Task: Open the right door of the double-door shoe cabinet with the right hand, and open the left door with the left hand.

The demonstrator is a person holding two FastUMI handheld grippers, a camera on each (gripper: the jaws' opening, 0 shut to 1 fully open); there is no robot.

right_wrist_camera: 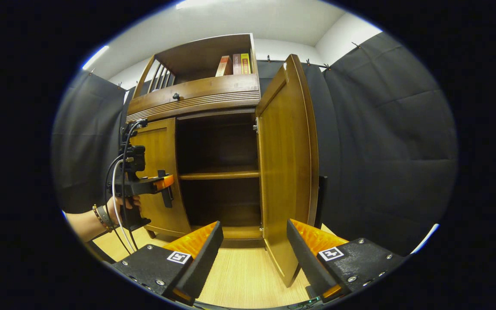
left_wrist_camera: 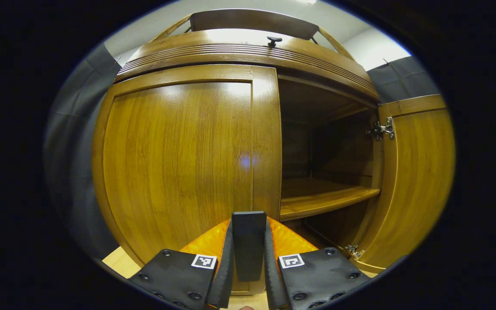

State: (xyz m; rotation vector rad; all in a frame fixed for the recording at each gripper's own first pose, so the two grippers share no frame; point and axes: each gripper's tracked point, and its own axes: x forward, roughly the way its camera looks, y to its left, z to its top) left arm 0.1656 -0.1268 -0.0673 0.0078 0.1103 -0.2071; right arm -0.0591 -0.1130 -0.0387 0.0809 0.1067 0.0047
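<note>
1. Cabinet (right_wrist_camera: 196, 101) first, since everything hangs off it; it stands on the pale wood floor (right_wrist_camera: 239, 275) against the black cloth wall, with books (right_wrist_camera: 233, 64) on its open top shelf; I read the task as half done, one door out and one door shut.
2. Right door (right_wrist_camera: 286, 172) is swung wide, nearly edge-on to my right gripper view and standing just ahead of that tool; it shows its hinges (left_wrist_camera: 383, 129) in the left gripper view, which tells me it has cleared the opening fully and needs nothing more.
3. Left door (left_wrist_camera: 179, 159) is flat in its frame; its free edge runs down the middle of the cabinet, beside the dark interior and the inner shelf (left_wrist_camera: 325, 198).
4. Left gripper (left_wrist_camera: 248, 258) is the working tool now; its fingers are drawn in close around a dark upright handle (left_wrist_camera: 248, 245), touching it on both sides as far as I can judge; the handle sits low on the left door's free edge, so the grip is placed where a pull gives the most swing; the hand (right_wrist_camera: 123, 206) holding that tool shows in the right gripper view, close against the door front.
5. Right gripper (right_wrist_camera: 254, 254) is spread wide with nothing between its fingers; it hangs back from the cabinet, low over the floor, the open door's lower corner between its tips and apart from them; I take that as parked out of the way.
</note>
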